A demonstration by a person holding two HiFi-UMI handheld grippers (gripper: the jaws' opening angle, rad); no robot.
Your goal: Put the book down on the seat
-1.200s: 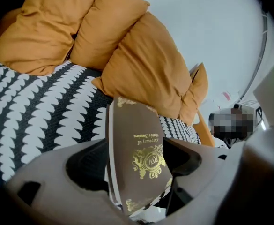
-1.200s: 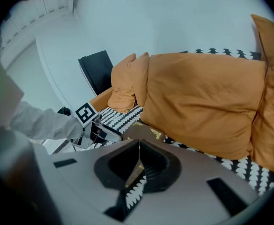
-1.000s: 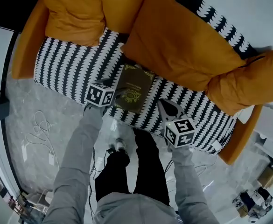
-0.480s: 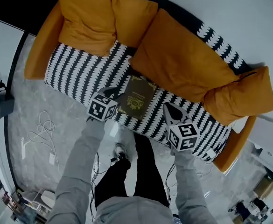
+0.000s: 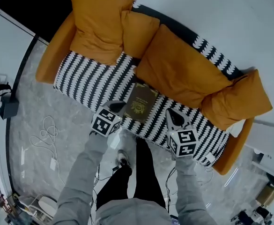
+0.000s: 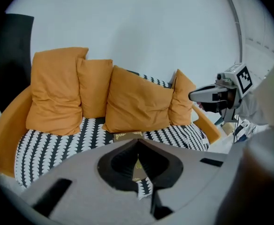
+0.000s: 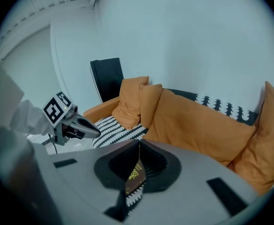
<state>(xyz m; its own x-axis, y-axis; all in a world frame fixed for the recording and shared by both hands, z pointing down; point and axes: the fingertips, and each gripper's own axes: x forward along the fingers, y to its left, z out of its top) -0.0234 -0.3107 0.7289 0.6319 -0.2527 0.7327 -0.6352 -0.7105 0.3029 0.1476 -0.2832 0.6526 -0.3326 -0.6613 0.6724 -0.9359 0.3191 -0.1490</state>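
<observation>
While the book [image 5: 141,103] lies on the seat [image 5: 87,81], left claw [image 5: 122,105] has just closed empty; right claw [image 5: 171,112] pressed together.

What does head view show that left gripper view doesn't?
Head view only: looped floor cable, the person's legs, and the left gripper from outside. Left gripper view only: its jaws seen end-on. They have just been closing and now meet, with nothing between them. Both: the book flat on the patterned sofa seat, orange cushions, and the right gripper.
</observation>
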